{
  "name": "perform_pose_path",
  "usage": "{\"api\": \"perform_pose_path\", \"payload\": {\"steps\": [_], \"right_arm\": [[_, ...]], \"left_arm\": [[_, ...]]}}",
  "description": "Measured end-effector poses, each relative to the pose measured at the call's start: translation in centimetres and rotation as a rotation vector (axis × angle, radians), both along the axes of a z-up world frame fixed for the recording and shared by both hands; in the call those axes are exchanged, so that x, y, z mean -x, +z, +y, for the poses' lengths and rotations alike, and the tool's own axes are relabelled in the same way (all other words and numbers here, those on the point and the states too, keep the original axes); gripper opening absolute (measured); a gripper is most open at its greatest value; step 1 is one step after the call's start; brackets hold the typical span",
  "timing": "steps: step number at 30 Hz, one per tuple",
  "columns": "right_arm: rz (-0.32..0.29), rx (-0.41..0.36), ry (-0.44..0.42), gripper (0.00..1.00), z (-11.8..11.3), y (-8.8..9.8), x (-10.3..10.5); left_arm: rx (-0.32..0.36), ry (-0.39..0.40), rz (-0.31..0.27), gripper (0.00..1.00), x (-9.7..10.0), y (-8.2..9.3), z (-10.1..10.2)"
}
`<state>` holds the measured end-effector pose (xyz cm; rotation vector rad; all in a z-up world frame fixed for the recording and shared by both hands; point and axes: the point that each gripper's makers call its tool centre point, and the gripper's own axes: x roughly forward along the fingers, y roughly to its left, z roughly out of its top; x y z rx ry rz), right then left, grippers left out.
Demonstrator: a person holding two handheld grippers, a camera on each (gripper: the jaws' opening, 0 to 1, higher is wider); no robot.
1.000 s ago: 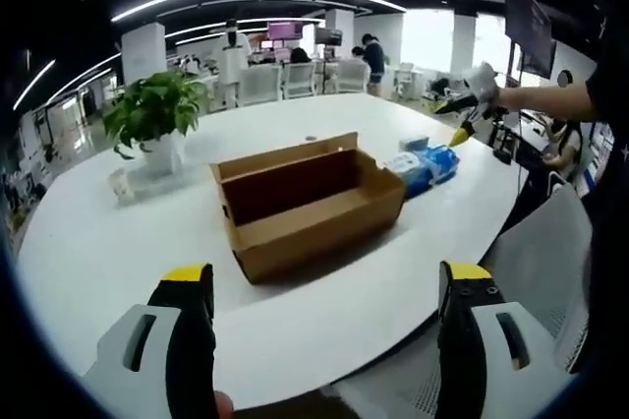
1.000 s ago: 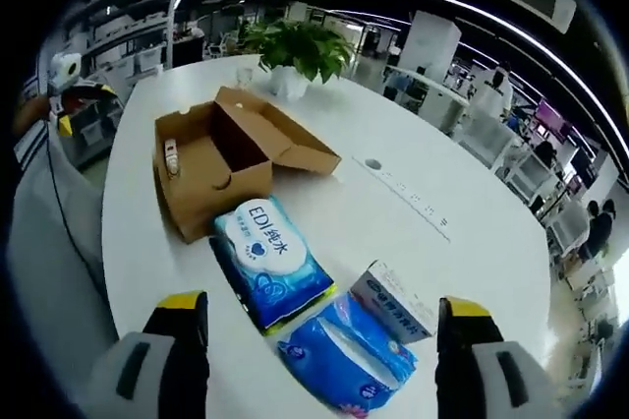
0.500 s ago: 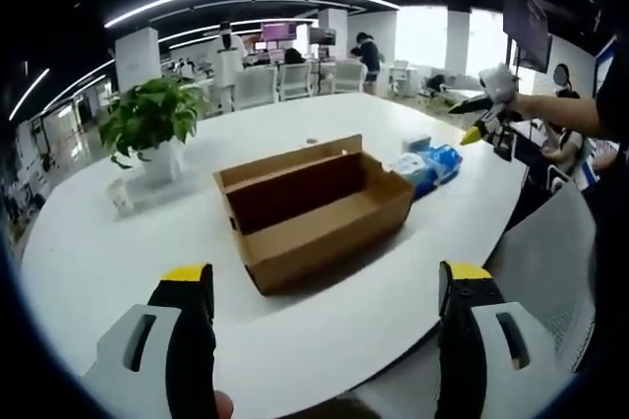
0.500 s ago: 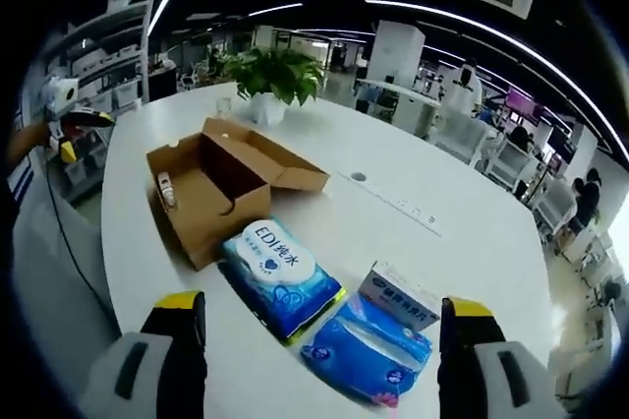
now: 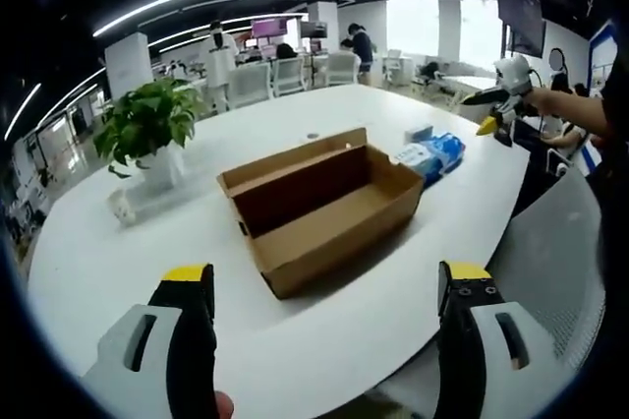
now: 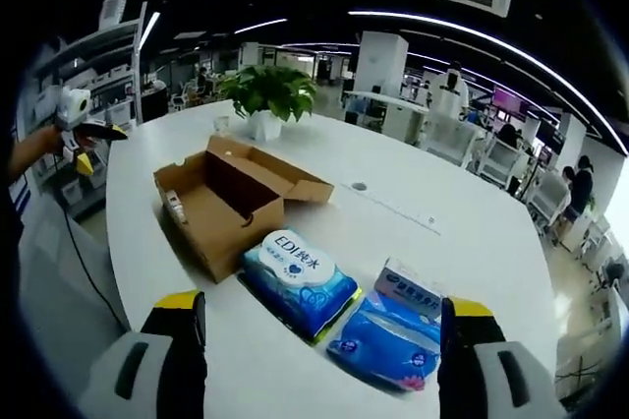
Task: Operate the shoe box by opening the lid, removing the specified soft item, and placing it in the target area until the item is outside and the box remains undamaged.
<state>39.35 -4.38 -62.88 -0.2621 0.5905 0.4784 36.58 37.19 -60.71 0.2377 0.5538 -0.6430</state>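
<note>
Both tongs are hanging wide and empty. The open brown cardboard shoe box (image 5: 319,205) is lying ahead of the left tongs (image 5: 324,340); blue-and-white soft wipe packs (image 6: 300,281) are resting beside it on the white table (image 6: 462,242), nearer the right tongs (image 6: 324,360).

Open brown cardboard shoe box (image 5: 319,205) sat ahead of the left gripper (image 5: 326,313), bare white tabletop (image 5: 147,271) between them, lid folded back on the far side, so access from above was free. Ahead of the right gripper (image 6: 324,340), blue wet-wipes pack (image 6: 299,279) and blue tissue pack (image 6: 385,338) blocked the way. Potted green plant (image 5: 147,124) stood well clear.
</note>
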Motion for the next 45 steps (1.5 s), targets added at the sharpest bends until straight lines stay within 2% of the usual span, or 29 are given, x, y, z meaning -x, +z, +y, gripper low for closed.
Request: {"api": "perform_pose_path", "payload": {"steps": [6,10,17,27,30,33,40,45], "right_arm": [[-0.004,-0.002,-0.012,0.99,0.2,-0.4,1.3],[0.002,-0.049,-0.02,0.99,0.8,-0.8,2.2],[0.011,-0.036,-0.001,0.99,1.4,-1.5,4.1],[-0.031,-0.061,-0.018,0.99,1.9,0.0,5.4],[-0.029,-0.032,-0.021,0.99,1.8,-0.2,6.0],[-0.028,-0.036,-0.02,0.99,2.1,-0.2,6.6],[-0.038,-0.042,-0.027,0.99,2.8,0.0,7.7],[-0.032,-0.016,-0.025,0.99,3.1,-0.4,8.5]], "left_arm": [[-0.028,-0.038,0.003,0.91,-0.9,0.0,-0.3],[-0.042,-0.055,0.001,0.91,-1.7,0.1,-0.4],[-0.078,-0.067,-0.025,0.89,-3.3,0.5,0.0],[-0.126,-0.115,-0.037,0.87,-5.9,0.7,-0.3],[-0.141,-0.137,-0.03,0.87,-6.5,0.5,-0.6],[-0.157,-0.142,-0.021,0.87,-7.4,0.0,-0.7],[-0.183,-0.187,0.004,0.8,-9.1,-1.0,-1.2],[-0.22,-0.241,0.025,0.77,-10.1,-1.9,-1.8]]}}
